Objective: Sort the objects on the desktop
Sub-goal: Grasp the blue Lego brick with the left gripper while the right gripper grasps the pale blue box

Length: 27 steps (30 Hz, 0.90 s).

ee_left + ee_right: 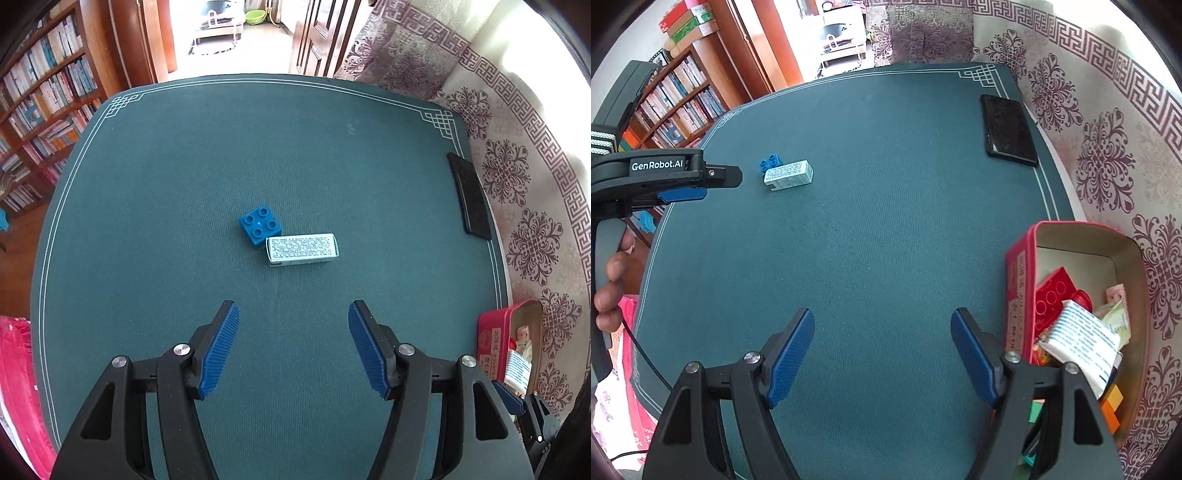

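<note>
- Both pairs of jaws stood wide apart with nothing between them: your left gripper (pixel 293 314) hung over bare green mat (pixel 184 184), and your right gripper (pixel 882 321) did the same over the near part of the mat (pixel 868 240).
- Only the right wrist view showed your left gripper (pixel 713 181) from the side, reaching level across the mat's left edge toward the two loose pieces, with your left hand (pixel 611 284) wrapped round its grey handle.
- Only that view looked down into the red box (pixel 1019 295) at the mat's right edge, just beside your right gripper; it held a red brick (pixel 1052 291), a white printed packet (pixel 1082 339) and other small items. The left wrist view caught just a corner of the box (pixel 491 332).
- Ahead of your left gripper, mid-mat, lay the blue brick (pixel 260 225), studs up, touching the far left corner of the white box (pixel 302 250).
- The white box lay flat, its long axis running left to right across the left gripper's line; from the right wrist view it (pixel 788 175) sat far left, the blue brick (pixel 771 161) behind it.
- A black phone (pixel 469 195) lay flat near the mat's far right edge, long axis running away from you, well apart from the rest (pixel 1008 127).
</note>
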Each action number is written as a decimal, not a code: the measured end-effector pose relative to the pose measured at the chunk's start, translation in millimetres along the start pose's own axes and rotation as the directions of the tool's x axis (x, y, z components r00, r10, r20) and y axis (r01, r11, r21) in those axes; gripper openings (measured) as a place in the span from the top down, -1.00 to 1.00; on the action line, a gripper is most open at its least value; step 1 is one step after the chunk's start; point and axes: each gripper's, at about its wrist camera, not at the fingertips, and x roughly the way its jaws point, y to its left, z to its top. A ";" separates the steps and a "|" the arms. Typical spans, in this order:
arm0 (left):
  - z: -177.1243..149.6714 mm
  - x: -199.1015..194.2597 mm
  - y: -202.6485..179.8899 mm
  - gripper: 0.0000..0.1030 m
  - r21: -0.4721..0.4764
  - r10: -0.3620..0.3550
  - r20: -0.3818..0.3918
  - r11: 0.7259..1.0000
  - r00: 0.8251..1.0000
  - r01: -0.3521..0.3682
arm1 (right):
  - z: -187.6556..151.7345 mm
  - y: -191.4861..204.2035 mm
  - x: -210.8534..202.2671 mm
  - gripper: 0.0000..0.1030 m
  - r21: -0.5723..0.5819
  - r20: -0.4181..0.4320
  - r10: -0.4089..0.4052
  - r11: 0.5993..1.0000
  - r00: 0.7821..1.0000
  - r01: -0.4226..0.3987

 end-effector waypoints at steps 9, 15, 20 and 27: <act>42.5 43.6 26.7 -0.27 -0.045 -0.004 -0.033 0.999 0.999 0.003 | 24.7 23.3 33.1 -0.55 -0.005 -0.026 0.009 1.000 1.000 -0.009; 58.5 72.6 30.7 -0.27 -0.056 -0.005 -0.067 0.998 0.998 0.001 | 35.8 32.9 50.8 -0.55 -0.001 -0.041 0.010 1.000 0.999 -0.010; 62.7 89.4 29.9 -0.27 -0.055 -0.003 -0.084 0.998 0.996 -0.002 | 43.6 36.8 61.7 -0.55 0.005 -0.048 0.005 1.000 0.999 -0.005; 63.0 105.5 33.9 -0.27 -0.066 -0.001 -0.078 0.998 0.997 -0.004 | 56.0 41.8 74.3 -0.55 0.009 -0.050 -0.001 1.000 0.999 0.001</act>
